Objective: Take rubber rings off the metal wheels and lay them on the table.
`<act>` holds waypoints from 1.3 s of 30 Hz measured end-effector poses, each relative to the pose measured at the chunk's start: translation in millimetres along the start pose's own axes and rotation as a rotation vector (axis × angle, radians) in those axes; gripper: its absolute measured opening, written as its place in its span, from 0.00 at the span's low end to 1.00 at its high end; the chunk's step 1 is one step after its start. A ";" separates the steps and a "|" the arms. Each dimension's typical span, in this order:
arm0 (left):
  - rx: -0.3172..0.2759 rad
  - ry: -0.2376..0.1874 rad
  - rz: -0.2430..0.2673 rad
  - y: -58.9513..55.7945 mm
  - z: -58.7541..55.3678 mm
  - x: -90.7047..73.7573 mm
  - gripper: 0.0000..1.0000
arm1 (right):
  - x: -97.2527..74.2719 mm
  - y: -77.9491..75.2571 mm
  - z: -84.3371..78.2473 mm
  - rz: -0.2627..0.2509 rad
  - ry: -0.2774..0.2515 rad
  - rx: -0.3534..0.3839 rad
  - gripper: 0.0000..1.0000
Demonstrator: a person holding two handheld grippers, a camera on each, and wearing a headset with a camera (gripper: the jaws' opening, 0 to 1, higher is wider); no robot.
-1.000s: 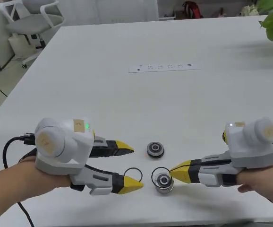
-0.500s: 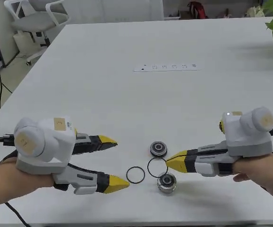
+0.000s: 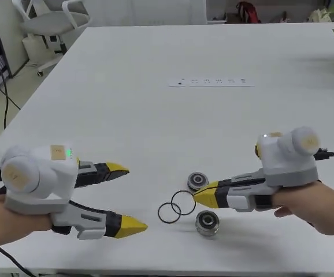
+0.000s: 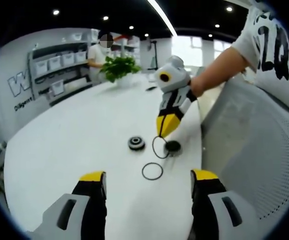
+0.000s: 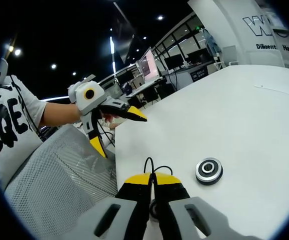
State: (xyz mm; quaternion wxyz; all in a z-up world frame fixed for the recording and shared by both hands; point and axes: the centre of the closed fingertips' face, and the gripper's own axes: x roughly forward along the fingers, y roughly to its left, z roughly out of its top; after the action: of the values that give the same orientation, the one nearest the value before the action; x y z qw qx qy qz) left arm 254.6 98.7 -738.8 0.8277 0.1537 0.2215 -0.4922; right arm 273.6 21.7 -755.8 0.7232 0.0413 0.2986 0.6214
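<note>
At the near edge of a white table (image 3: 155,115), two small metal wheels sit close together, a far wheel (image 3: 197,180) and a near wheel (image 3: 207,222). The right gripper (image 3: 197,196) reaches in between them from the right. Its yellow-tipped jaws are pressed together on one edge of a thin black rubber ring (image 3: 184,192), so the loop hangs off the tip, clear of both wheels. The pinch at the rim probably keeps the ring open and easy to lay flat. Whether its lower edge touches the table cannot be told.

A second rubber ring (image 3: 158,213) lies flat on the table just left of the held one, and from the head view the two loops overlap. That suggests this spot is where the rings are being laid.

The left gripper (image 3: 126,197) hovers to the left, apart from the wheels, with its jaws spread wide and empty. It seems to be kept out of the way, ready to steady a wheel. Whether the darker-rimmed far wheel carries a ring cannot be told.
</note>
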 end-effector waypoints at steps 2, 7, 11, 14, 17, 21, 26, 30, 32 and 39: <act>0.000 0.000 0.007 0.7 -1.5 -1.2 0.71 | 4.1 1.3 0.5 0.004 0.006 -0.001 0.00; -0.006 0.002 0.014 1.3 -4.3 -4.4 0.72 | 13.0 2.9 -0.8 0.010 0.023 0.005 0.00; -0.009 0.000 0.023 4.7 -6.2 -8.1 0.74 | 19.9 3.4 -2.0 0.016 0.036 0.020 0.00; -0.014 -0.004 0.027 6.2 -7.0 -9.7 0.75 | 25.4 -0.7 -4.9 0.009 0.042 0.035 0.00; -0.019 -0.006 0.029 6.9 -8.1 -10.8 0.76 | 30.9 -4.2 -9.5 0.000 0.058 0.039 0.00; -0.024 0.002 0.026 5.1 -9.8 -10.6 0.76 | 37.0 -5.5 -16.3 0.000 0.090 0.034 0.00; -0.023 0.009 0.022 4.7 -12.4 -10.1 0.76 | 42.4 -9.2 -21.0 -0.029 0.113 0.015 0.00; -0.022 0.016 0.018 3.8 -13.3 -8.8 0.76 | 42.2 -16.1 -25.6 -0.068 0.127 0.020 0.00; -0.022 0.019 0.015 3.4 -14.2 -8.4 0.76 | 41.1 -19.9 -26.4 -0.087 0.121 0.034 0.00; -0.021 0.031 0.003 -0.6 -16.0 -6.0 0.75 | 38.5 -27.1 -29.2 -0.127 0.119 0.059 0.00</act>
State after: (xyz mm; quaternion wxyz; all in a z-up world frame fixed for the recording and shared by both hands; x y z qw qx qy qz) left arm 248.1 110.5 -749.4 0.8266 0.1531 0.2391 -0.4860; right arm 285.0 42.0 -806.0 0.7406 0.0066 0.3612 0.5666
